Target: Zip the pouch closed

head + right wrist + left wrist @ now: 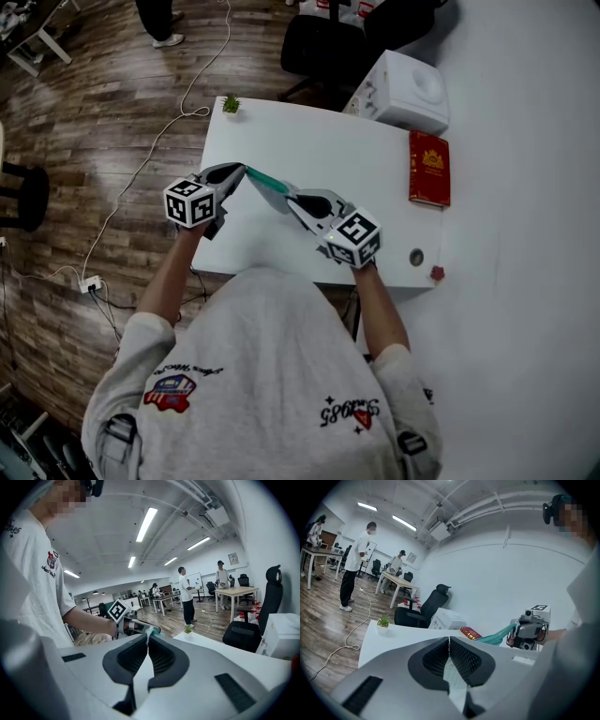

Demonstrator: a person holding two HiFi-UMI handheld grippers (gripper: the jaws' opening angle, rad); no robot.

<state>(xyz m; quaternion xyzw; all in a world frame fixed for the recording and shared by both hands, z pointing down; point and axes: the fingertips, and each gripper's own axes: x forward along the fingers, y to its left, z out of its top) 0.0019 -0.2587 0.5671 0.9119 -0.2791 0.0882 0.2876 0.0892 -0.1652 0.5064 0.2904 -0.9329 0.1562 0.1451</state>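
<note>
green pouch point(265, 186) is stretched taut in the air over the white desk point(309, 141); left hand-held gripper point(244, 170) is clamped tight on its 10 o'clock end; right hand-held gripper point(291, 201) pinches the 4 o'clock end

The pouch point(266, 185) stretches between the two tongs above the table point(309, 141), one end pinched in the left tongs point(243, 170) and the other in the right tongs point(288, 200). Beyond the left tongs, at the table's far left corner, stands a small plant point(231, 104). Well to the right of the right tongs a book point(429, 169) lies along the table's right edge, with a box point(408, 89) behind it at the far right corner. A chair point(319, 47) stands behind the table, beyond both tongs. Left of the left tongs, down on the floor, runs a cable point(142, 167).
</note>
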